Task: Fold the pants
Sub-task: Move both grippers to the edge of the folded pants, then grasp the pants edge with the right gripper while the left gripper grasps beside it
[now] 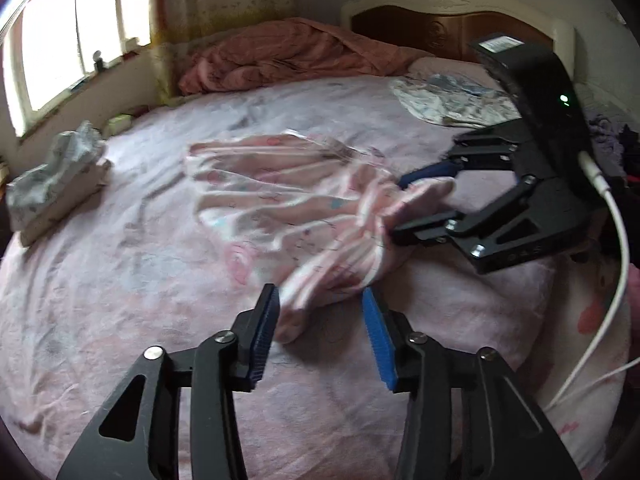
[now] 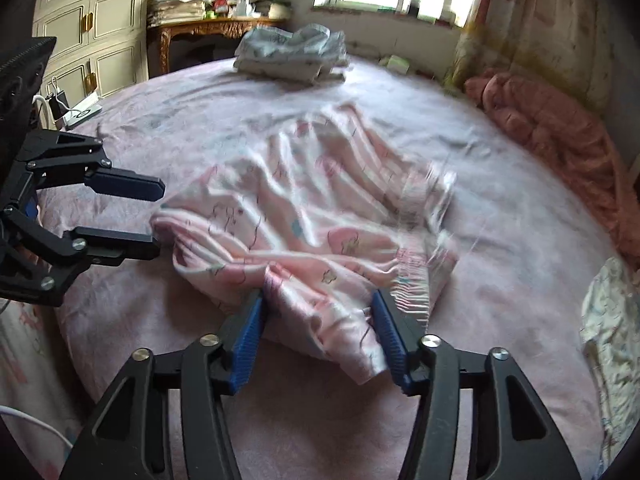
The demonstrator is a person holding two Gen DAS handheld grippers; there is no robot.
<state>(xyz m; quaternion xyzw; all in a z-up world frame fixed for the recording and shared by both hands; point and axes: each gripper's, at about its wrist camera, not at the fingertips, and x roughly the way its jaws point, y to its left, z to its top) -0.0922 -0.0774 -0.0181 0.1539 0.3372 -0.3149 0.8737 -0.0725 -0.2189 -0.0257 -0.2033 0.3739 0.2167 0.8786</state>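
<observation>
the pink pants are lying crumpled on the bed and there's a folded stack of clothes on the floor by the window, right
Not quite. The folded stack is not on the floor; it sits on the bed, near its far edge toward the window, as the right wrist view shows. The rest holds: the pink pants lie crumpled on the bed.

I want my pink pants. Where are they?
In both views the pink pants lie crumpled mid-bed, on the pink sheet, between the two claws.

pink cartoon-print pants (image 2: 304,236); pale pink sheet (image 2: 500,240); salmon quilt (image 1: 288,54).
</observation>
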